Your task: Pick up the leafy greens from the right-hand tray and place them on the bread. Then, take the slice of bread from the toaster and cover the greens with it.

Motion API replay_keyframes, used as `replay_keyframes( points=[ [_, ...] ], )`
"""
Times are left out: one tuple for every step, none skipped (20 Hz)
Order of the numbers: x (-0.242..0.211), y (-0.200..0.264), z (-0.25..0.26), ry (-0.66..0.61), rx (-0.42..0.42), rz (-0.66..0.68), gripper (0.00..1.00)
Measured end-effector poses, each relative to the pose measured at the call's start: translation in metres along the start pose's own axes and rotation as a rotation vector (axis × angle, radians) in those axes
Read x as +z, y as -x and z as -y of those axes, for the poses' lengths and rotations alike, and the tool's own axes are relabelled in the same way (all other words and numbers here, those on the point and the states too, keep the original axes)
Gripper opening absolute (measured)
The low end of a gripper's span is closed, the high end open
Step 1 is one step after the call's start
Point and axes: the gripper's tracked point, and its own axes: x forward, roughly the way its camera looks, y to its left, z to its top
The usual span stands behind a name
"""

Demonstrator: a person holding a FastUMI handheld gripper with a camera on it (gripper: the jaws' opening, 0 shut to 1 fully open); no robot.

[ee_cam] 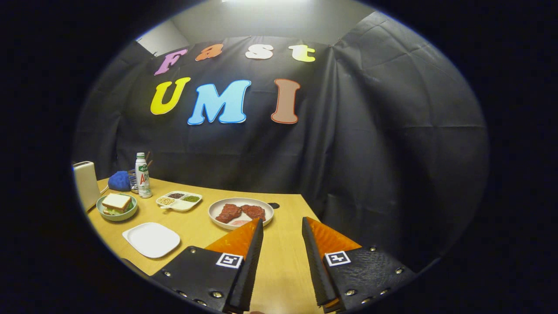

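One white bread slice point(116, 201) already tops the greens point(111, 211) in the green bowl point(117, 214) — tool point(282, 229) apart, empty above the table point(279, 261).

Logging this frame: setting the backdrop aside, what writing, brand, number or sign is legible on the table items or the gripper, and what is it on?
No text can be quoted.
Bottle: printed label, too small and blurred to read.
Gripper: a square black-and-white marker behind each finger, a pattern with no words or digits; the fingers are open over the table, nothing between them.
Toaster: no visible writing.
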Motion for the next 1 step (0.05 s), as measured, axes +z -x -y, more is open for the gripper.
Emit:
replay_keyframes(
  points=[
    [-0.0012, -0.0032, 0.0162, 0.011, 0.000, 0.015, 0.54]
  ],
)
